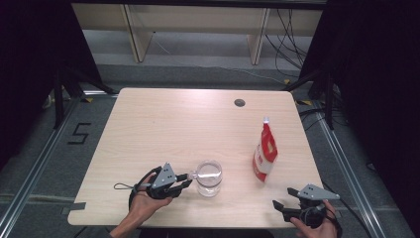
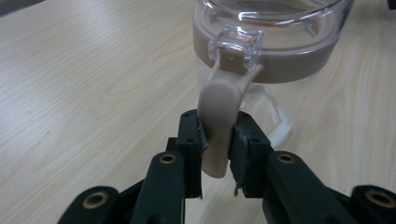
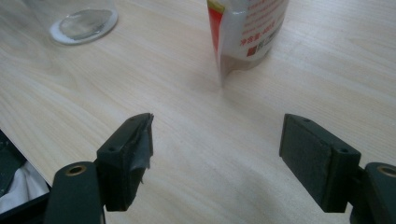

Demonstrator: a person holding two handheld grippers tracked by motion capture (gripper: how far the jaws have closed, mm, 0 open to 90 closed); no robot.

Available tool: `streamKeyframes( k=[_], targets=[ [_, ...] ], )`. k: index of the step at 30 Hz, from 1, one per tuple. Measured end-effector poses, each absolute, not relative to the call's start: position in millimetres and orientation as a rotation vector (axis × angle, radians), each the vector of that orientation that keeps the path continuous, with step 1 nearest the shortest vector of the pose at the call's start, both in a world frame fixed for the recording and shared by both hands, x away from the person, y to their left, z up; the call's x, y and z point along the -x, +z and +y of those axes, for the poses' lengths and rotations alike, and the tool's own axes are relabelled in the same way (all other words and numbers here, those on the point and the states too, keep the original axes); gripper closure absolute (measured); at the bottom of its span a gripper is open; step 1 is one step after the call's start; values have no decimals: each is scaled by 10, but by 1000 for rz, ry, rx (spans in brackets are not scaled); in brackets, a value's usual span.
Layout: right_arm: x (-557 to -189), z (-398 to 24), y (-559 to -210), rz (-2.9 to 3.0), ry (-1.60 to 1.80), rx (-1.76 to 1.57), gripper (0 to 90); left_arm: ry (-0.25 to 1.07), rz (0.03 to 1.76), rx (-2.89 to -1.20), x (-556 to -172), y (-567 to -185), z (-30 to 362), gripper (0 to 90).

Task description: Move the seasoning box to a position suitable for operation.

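Note:
A clear glass jar [image 1: 208, 177] with a beige sealing ring stands near the table's front edge. Its beige latch tab [image 2: 217, 116] hangs from a clear clip on the rim. My left gripper [image 1: 187, 179] reaches in from the jar's left, and in the left gripper view my left gripper [image 2: 217, 140] is shut on that tab, both pads pressing its sides. A red and white pouch [image 1: 265, 153] stands upright to the jar's right. My right gripper [image 1: 283, 197] rests at the front right corner; in its own view my right gripper [image 3: 217, 149] is open and empty, facing the pouch [image 3: 247, 28].
The wooden table [image 1: 163, 124] has a round cable hole [image 1: 239, 102] near its far edge. Stand legs [image 1: 62, 94] rise on the floor at the left and right. The jar's base [image 3: 81, 23] sits left of the pouch in the right gripper view.

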State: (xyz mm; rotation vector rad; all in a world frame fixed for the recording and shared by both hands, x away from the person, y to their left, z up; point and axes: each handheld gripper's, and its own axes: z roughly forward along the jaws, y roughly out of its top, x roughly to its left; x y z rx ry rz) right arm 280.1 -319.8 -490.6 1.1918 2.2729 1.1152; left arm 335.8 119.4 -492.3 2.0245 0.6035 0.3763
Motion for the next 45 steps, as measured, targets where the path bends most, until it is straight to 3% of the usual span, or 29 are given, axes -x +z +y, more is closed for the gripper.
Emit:
streamKeyframes(
  k=[18, 29, 37, 45],
  targets=[
    [-2775, -3104, -4886, 2302, 1171, -1197, 268, 333, 581, -2024, -3353, -4927, 1119, 733],
    [-2773, -3084, -4892, 2306, 1204, -1172, 268, 298, 634, -2034, -3235, -4829, 1124, 442],
    [-2798, -3129, -4912, 2313, 1196, -1149, 268, 288, 646, -2001, -3174, -4679, 1120, 365],
    [-2782, -3105, -4910, 2311, 1189, -1156, 268, 283, 633, -1992, -3136, -4597, 1151, 365]
  ],
)
